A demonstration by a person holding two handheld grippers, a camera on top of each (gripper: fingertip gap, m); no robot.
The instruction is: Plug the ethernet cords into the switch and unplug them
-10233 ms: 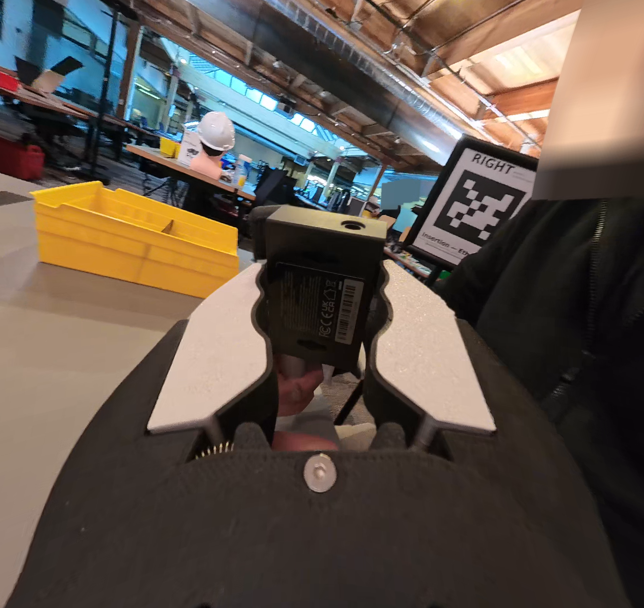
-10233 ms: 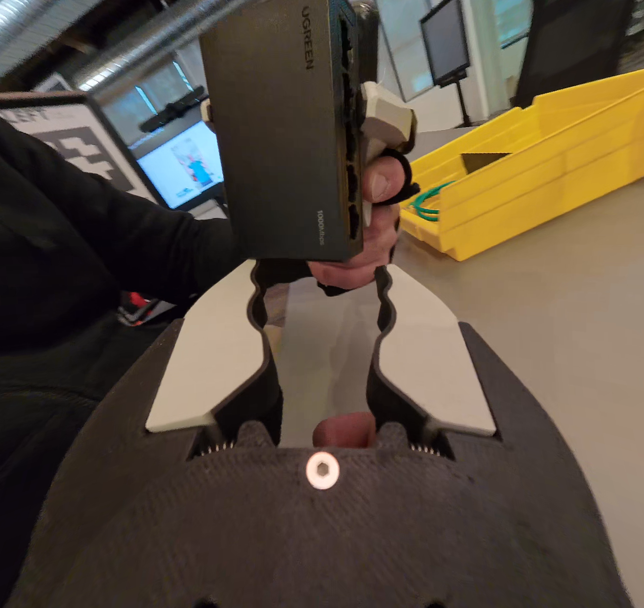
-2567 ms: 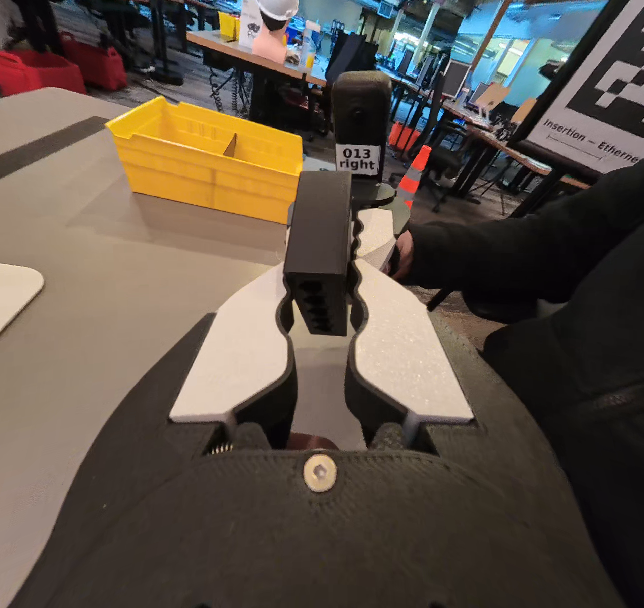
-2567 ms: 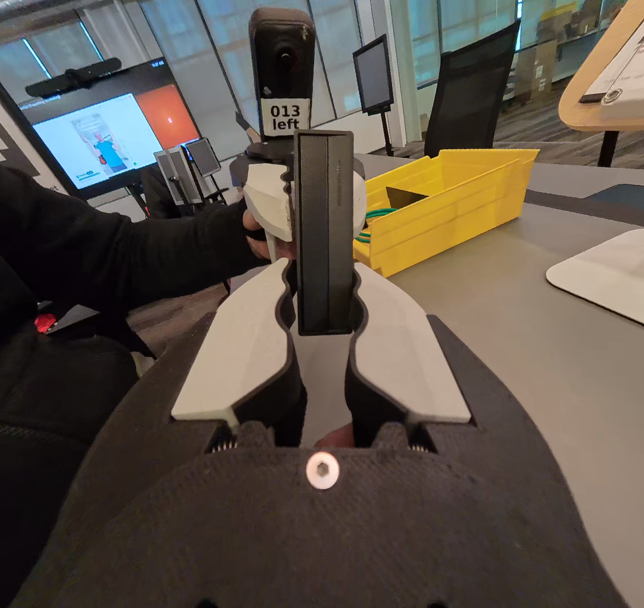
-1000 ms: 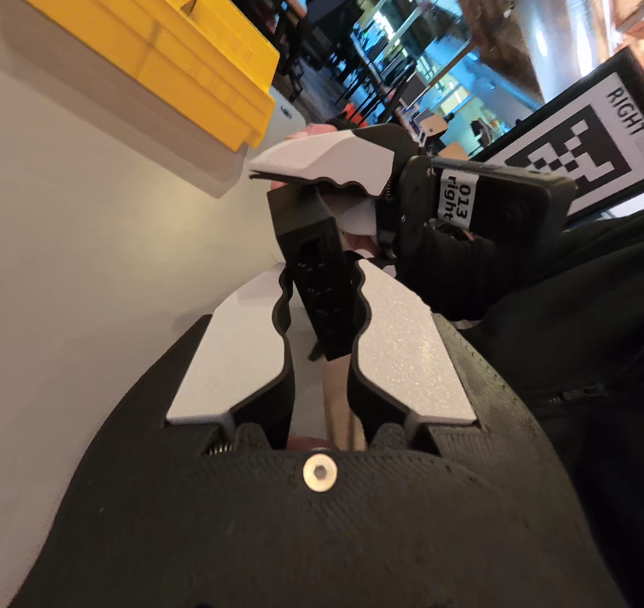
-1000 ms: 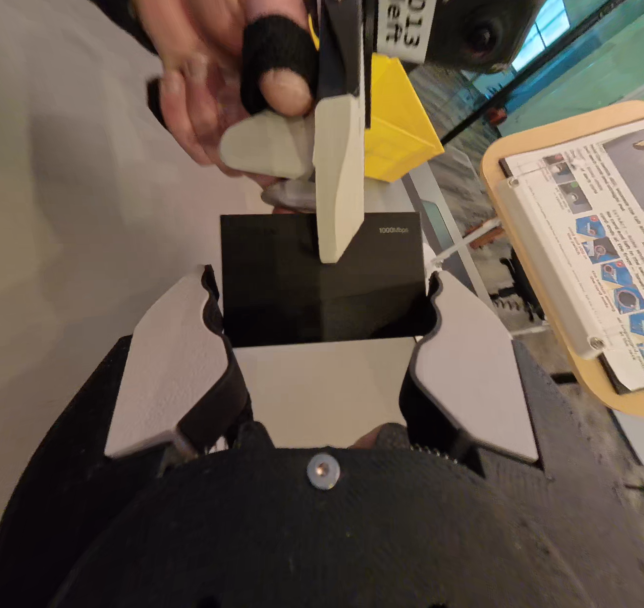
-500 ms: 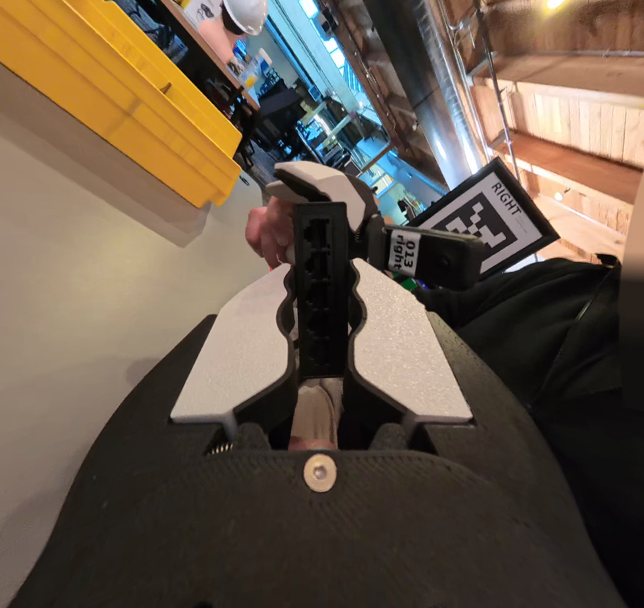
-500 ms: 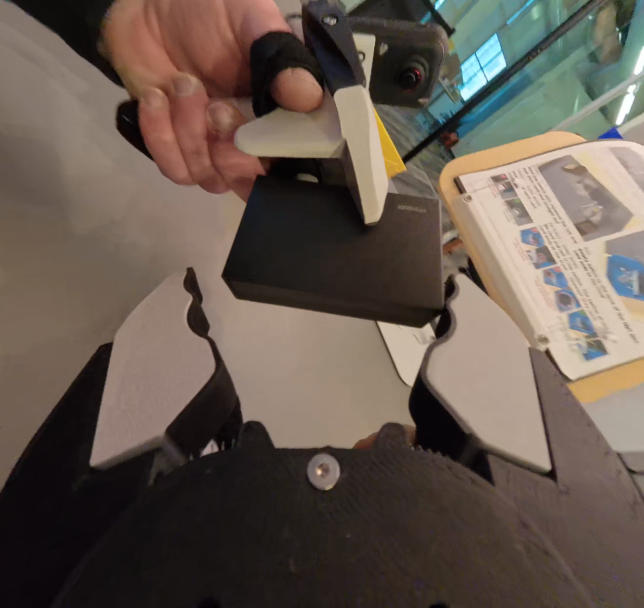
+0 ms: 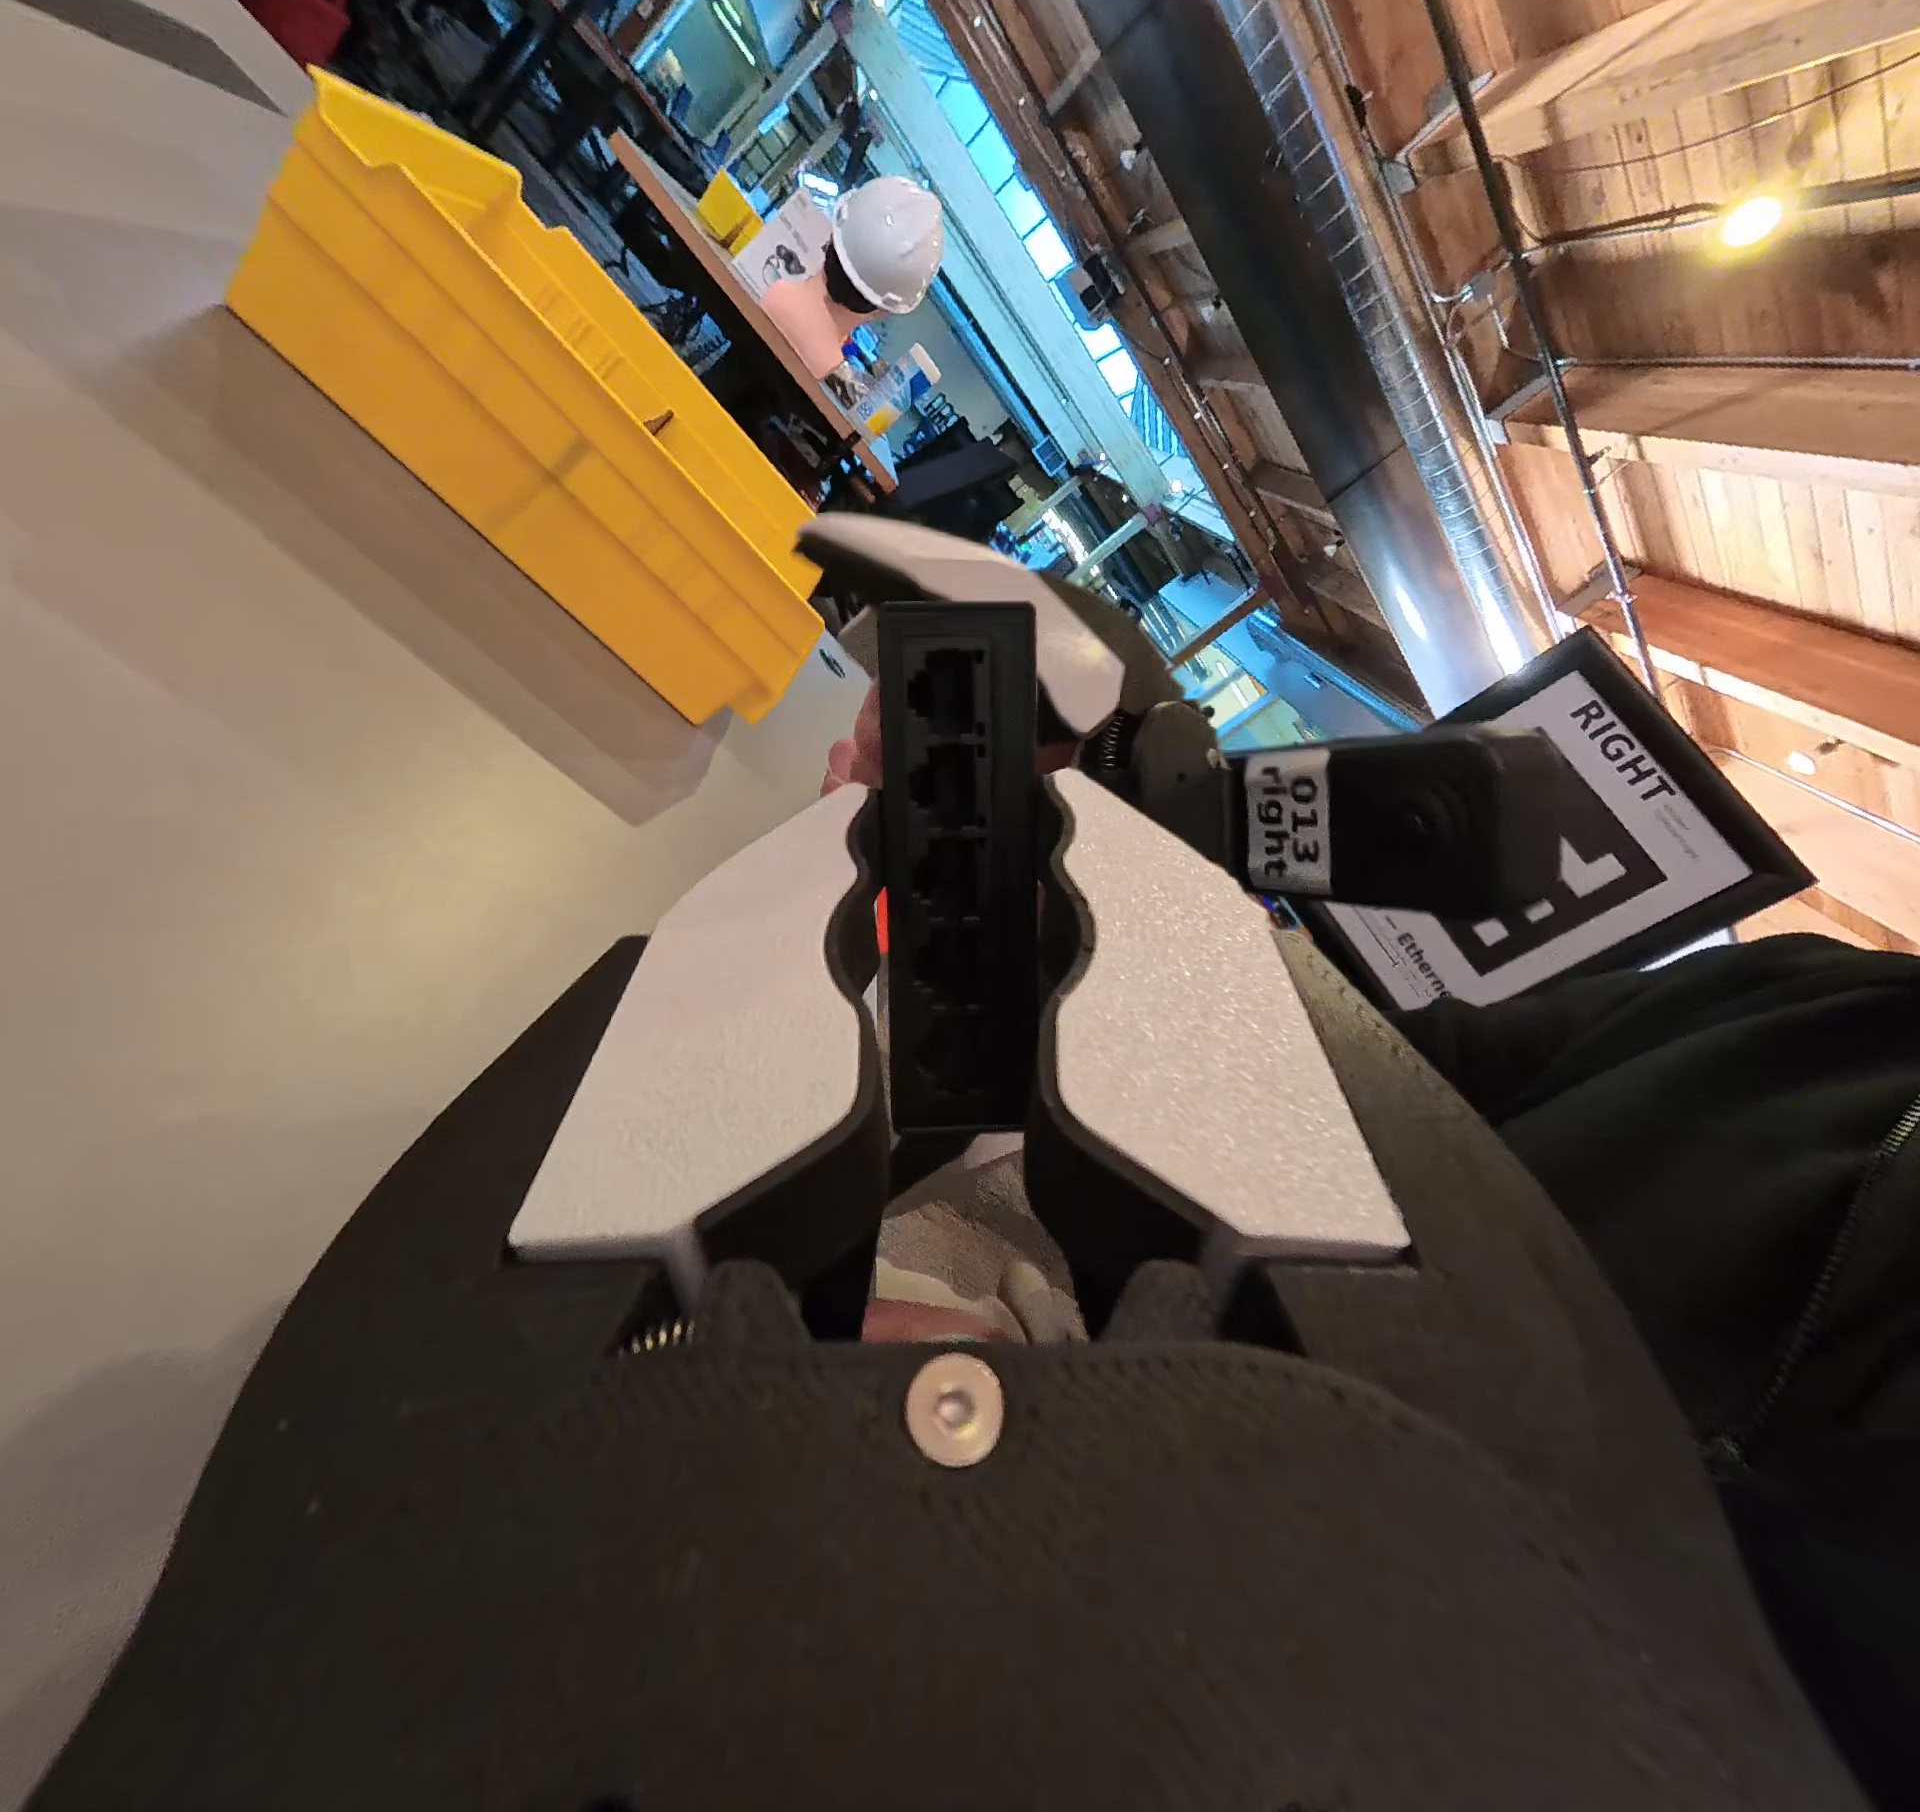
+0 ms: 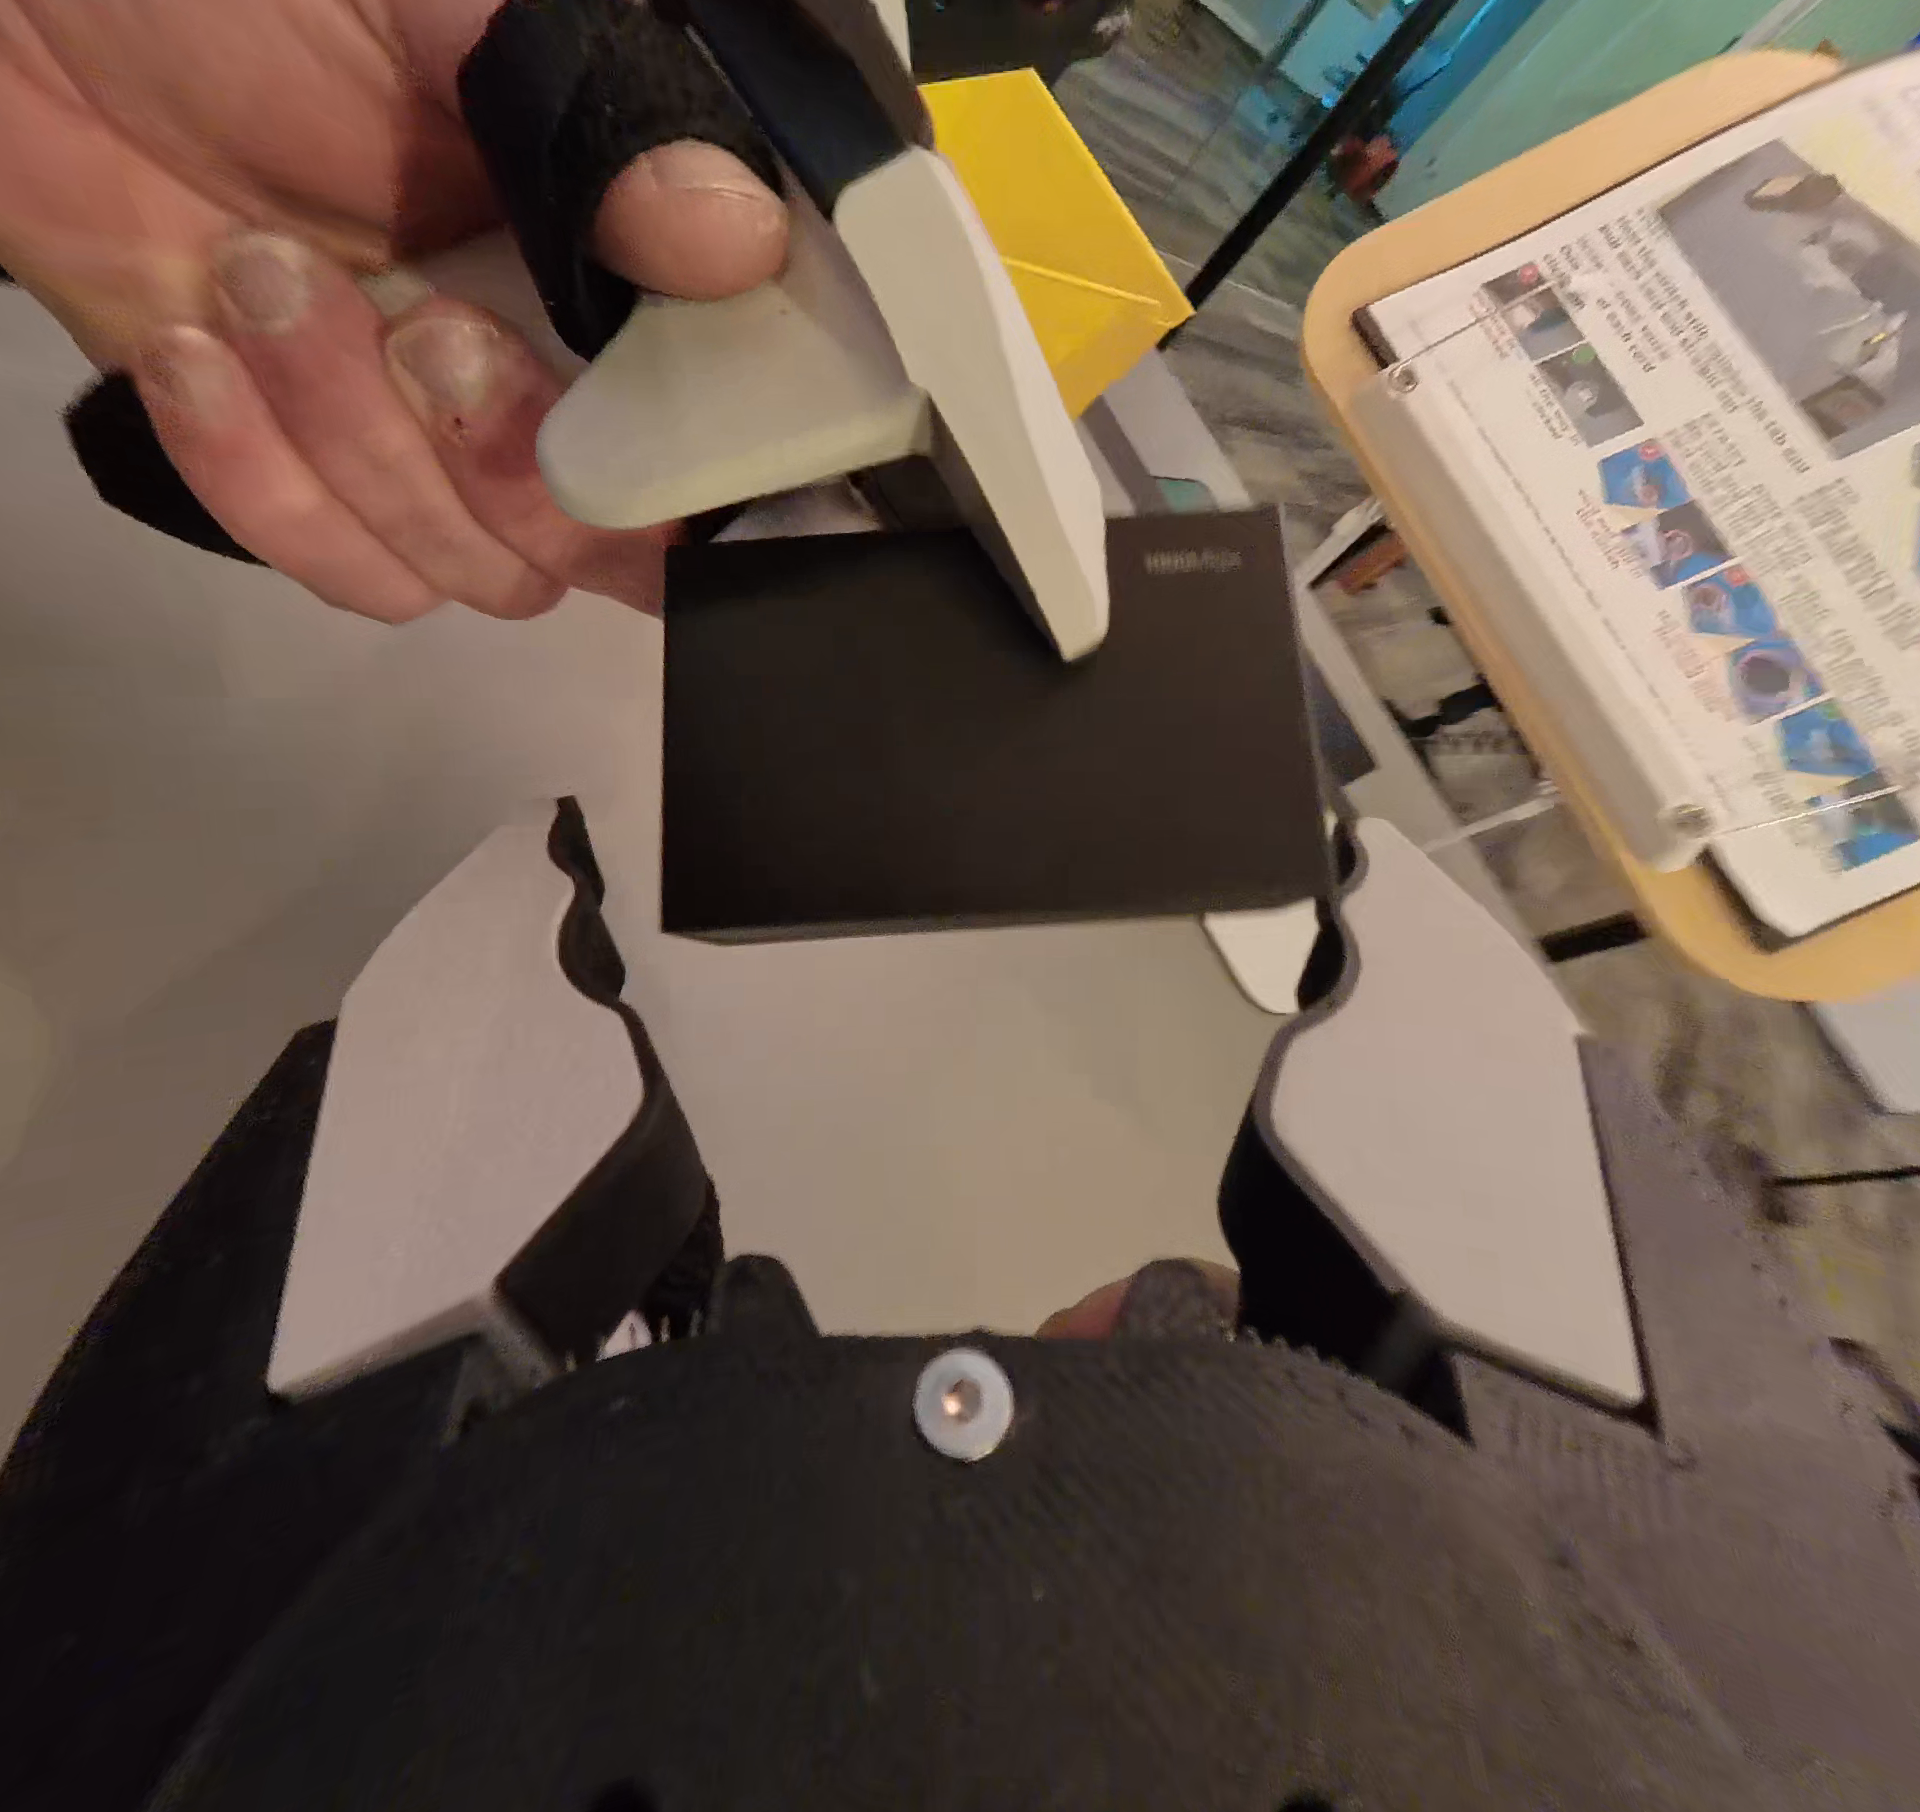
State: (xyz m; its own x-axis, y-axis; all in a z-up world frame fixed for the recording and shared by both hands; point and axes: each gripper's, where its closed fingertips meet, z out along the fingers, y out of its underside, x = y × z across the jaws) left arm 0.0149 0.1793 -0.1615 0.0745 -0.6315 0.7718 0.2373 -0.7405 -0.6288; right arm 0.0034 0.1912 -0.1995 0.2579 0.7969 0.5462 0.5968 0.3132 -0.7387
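The left gripper (image 9: 958, 889) has its jaws closed on the black switch (image 9: 958, 869), one white finger pressed to each broad face of it. In the left wrist view the switch stands on edge between those fingers, with its row of empty ports facing the camera and running from near the finger roots up past the tips. It is held in the air above the grey desk (image 9: 260, 879).

The right gripper (image 10: 951, 889) has its jaws spread wide and holds nothing. In the right wrist view the switch (image 10: 966, 754) shows as a flat dark slab lying crosswise just ahead of the right fingertips; its right end sits next to the right finger's tip, and whether they touch cannot be told, while its left end is clear of the left finger. Above the switch in that view, the person's hand (image 10: 312, 287) grips the left gripper's handle, with one white finger of that gripper lying on the switch's upper face.

In the left wrist view the right gripper (image 9: 987, 609) appears behind the top of the switch, its camera body jutting out to the right of the switch. A yellow bin (image 9: 499, 412) sits on the desk beyond the switch, up and to its left. To the right of the switch in the right wrist view, a wooden board with a printed instruction sheet (image 10: 1683, 474) stands past the desk edge
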